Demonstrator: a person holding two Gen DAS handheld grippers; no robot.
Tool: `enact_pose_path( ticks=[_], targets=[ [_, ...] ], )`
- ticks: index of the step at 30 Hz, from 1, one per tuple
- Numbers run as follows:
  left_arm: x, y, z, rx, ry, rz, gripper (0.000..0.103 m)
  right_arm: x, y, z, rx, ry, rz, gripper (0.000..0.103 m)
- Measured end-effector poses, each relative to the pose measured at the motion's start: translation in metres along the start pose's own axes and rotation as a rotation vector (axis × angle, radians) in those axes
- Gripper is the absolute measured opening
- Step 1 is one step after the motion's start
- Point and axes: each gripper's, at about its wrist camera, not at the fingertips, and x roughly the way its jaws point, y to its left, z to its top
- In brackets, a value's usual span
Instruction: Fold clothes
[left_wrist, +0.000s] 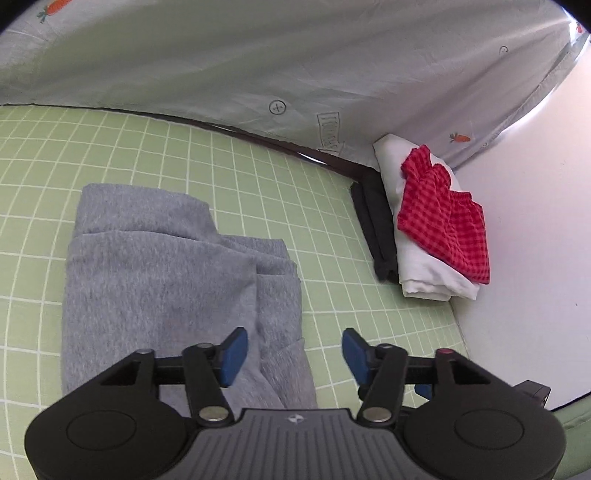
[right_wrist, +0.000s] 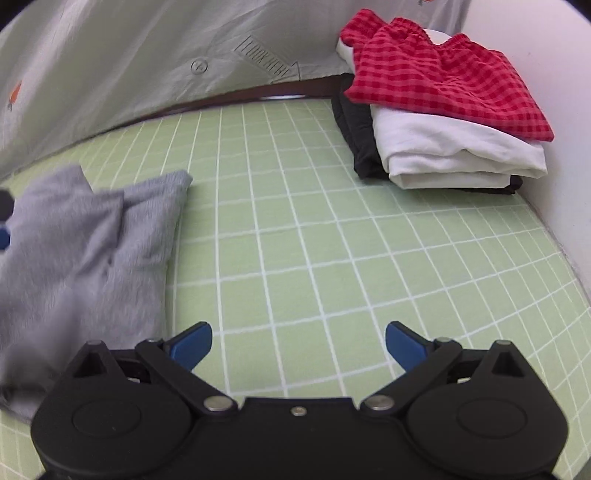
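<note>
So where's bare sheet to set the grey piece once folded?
Free: the green checked sheet between the grey garment and the folded stack, under the open right gripper. Crowded: the wall corner holding that stack.

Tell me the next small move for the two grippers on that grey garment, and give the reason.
Probably lower the left gripper and close it on the near edge of the grey garment. Its jaws are open right above that fabric, holding nothing, and the garment lies only partly folded on the green checked sheet. The right gripper is open over bare sheet, beside the garment, further from a grip.
</note>
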Motion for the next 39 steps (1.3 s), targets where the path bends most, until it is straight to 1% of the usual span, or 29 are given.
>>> enact_pose_path(
  ticks=[2,3,5,6,7,8,9,11,13,14,15,17,20,21,23,26,29,31,32,33,34,35,36,38,39],
  targets=[
    [-0.014,0.013,0.003,-0.036,-0.045,0.071,0.072,0.002,-0.004,0.007,0.052,-0.006,0.067,0.101],
    [-0.019,0.022,0.004,-0.055,-0.057,0.113,0.073,0.004,-0.004,0.011,0.086,-0.009,0.120,0.101],
    [-0.028,0.042,0.004,-0.099,-0.070,0.199,0.075,0.007,-0.004,0.017,0.171,-0.019,0.261,0.100],
    [-0.033,0.055,0.004,-0.129,-0.062,0.243,0.075,0.012,-0.001,0.019,0.218,-0.011,0.344,0.098],
    [-0.034,0.065,0.002,-0.156,-0.052,0.265,0.075,0.017,0.001,0.021,0.264,-0.003,0.427,0.094],
    [-0.035,0.075,0.000,-0.181,-0.041,0.284,0.075,0.021,0.003,0.024,0.310,0.006,0.509,0.091],
    [-0.036,0.084,-0.003,-0.206,-0.030,0.302,0.075,0.029,0.007,0.025,0.347,0.026,0.572,0.087],
    [-0.033,0.090,-0.005,-0.222,-0.011,0.301,0.075,0.043,0.013,0.027,0.422,0.067,0.696,0.081],
    [-0.028,0.094,-0.008,-0.235,0.008,0.298,0.075,0.058,0.022,0.028,0.471,0.113,0.793,0.069],
    [-0.026,0.096,-0.009,-0.242,0.017,0.296,0.075,0.065,0.025,0.028,0.489,0.134,0.834,0.067],
    [-0.024,0.099,-0.010,-0.248,0.027,0.294,0.075,0.070,0.029,0.029,0.495,0.147,0.852,0.065],
    [-0.019,0.103,-0.012,-0.261,0.046,0.290,0.075,0.079,0.036,0.031,0.483,0.155,0.830,0.065],
    [-0.013,0.110,-0.016,-0.281,0.074,0.285,0.075,0.092,0.038,0.036,0.470,0.163,0.778,0.060],
    [-0.011,0.112,-0.017,-0.287,0.084,0.283,0.075,0.095,0.040,0.038,0.465,0.167,0.778,0.060],
    [-0.008,0.115,-0.017,-0.303,0.086,0.272,0.076,0.101,0.044,0.043,0.446,0.174,0.779,0.060],
    [-0.009,0.120,-0.018,-0.322,0.087,0.257,0.077,0.108,0.054,0.050,0.404,0.179,0.807,0.060],
    [-0.007,0.120,-0.018,-0.325,0.087,0.253,0.078,0.115,0.069,0.056,0.361,0.178,0.807,0.060],
    [-0.006,0.120,-0.019,-0.330,0.086,0.253,0.079,0.115,0.077,0.058,0.329,0.160,0.799,0.060],
    [-0.006,0.120,-0.018,-0.331,0.086,0.253,0.080,0.115,0.081,0.058,0.313,0.152,0.795,0.058],
    [-0.006,0.120,-0.018,-0.331,0.087,0.252,0.080,0.114,0.084,0.058,0.290,0.155,0.794,0.043],
    [-0.005,0.120,-0.017,-0.331,0.087,0.252,0.080,0.113,0.085,0.057,0.288,0.161,0.799,0.016],
    [-0.005,0.120,-0.017,-0.331,0.088,0.251,0.080,0.112,0.086,0.056,0.287,0.166,0.804,0.009],
    [-0.006,0.120,-0.016,-0.327,0.086,0.255,0.080,0.111,0.087,0.055,0.286,0.170,0.808,0.009],
    [-0.007,0.119,-0.012,-0.327,0.080,0.246,0.080,0.096,0.080,0.053,0.332,0.115,0.803,0.008],
    [-0.009,0.120,-0.011,-0.333,0.073,0.229,0.080,0.085,0.074,0.053,0.361,0.081,0.795,0.008]
  ],
)
